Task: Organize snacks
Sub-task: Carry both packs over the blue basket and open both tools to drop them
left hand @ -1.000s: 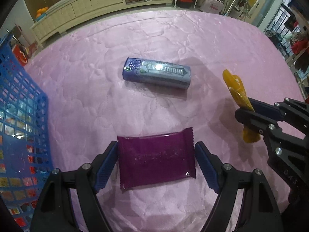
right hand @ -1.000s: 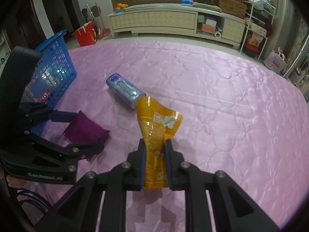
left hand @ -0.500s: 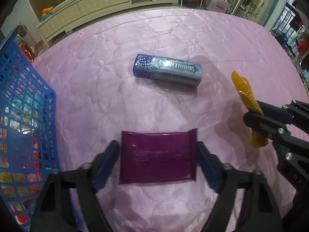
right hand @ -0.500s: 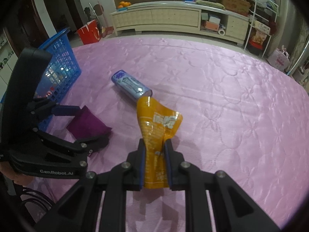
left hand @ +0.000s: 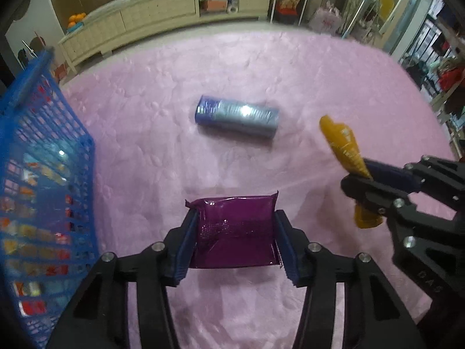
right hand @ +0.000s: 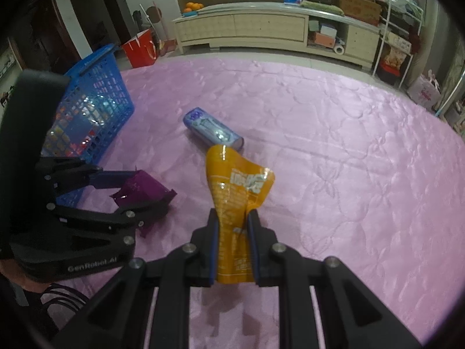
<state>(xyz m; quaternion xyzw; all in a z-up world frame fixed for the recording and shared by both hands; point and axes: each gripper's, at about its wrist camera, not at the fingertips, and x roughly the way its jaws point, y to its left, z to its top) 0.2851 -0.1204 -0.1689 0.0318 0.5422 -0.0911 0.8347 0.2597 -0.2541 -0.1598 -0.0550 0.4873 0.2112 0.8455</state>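
The flat, glossy purple snack packet [left hand: 234, 229] is sitting between the blue pads of the left tongs [left hand: 234, 240], whose jaws are closing on its two short ends; the pads are pressing against it and the packet is buckling slightly, its far edge tipping up off the pink quilted bedspread [left hand: 261, 72]. In the right wrist view the same packet [right hand: 142, 187] is showing lifted at an angle in the left tongs [right hand: 136, 192]. The right tongs [right hand: 232, 247] are clamped nearly shut on the crumpled orange foil snack pouch [right hand: 237, 192], holding it upright above the bedspread. Beyond both, the blue-violet cylindrical snack tube [left hand: 237, 115] is lying on its side, apart from the tongs. The blue plastic lattice basket [left hand: 32, 157], already holding colourful packets, is standing at the left edge.
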